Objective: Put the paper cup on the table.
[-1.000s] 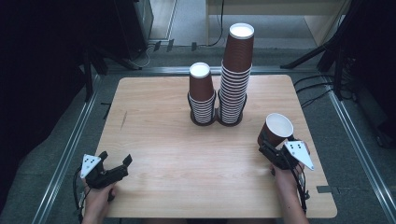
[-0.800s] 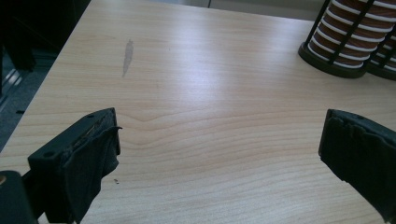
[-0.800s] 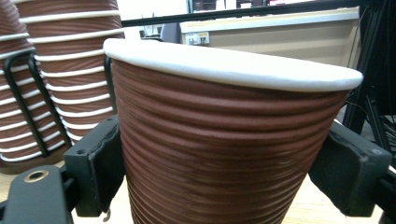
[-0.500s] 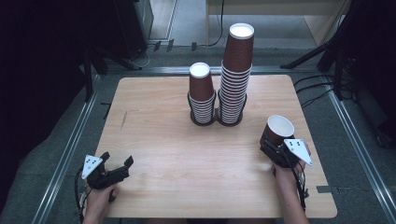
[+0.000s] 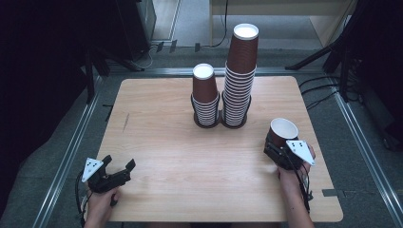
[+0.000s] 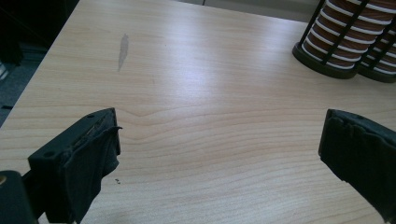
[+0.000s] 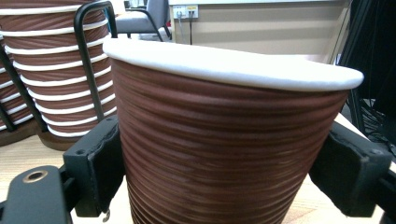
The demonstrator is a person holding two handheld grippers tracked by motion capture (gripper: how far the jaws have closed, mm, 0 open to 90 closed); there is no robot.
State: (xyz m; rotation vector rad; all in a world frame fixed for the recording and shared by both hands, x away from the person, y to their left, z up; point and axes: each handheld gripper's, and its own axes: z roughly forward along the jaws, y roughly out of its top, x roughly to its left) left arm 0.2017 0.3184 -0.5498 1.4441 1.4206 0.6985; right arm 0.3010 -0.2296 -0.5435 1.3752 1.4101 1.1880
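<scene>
Right claw (image 5: 281, 148) grips single cup (image 5: 281, 134), now lower toward the bench (image 5: 190, 156) at right of frame, near set-down. Left claw (image 5: 115, 170) open, idle, lower left.

- Left gripper (image 5: 117, 169): black body, grey 3-cornered plate on top w/ dark dots, black cable trailing back by the wrist.
- Its pads (image 6: 95, 161): black, soft-looking, wrinkled surface; small hole in the housing beside one.
- Right gripper (image 5: 277, 148): same build, black w/ grey dotted plate, black cable along forearm.
- Its pads (image 7: 103, 161): black blocks, screw hole on top, round metal eyelet lower left.
- Forearms bare, no sleeves seen.
</scene>
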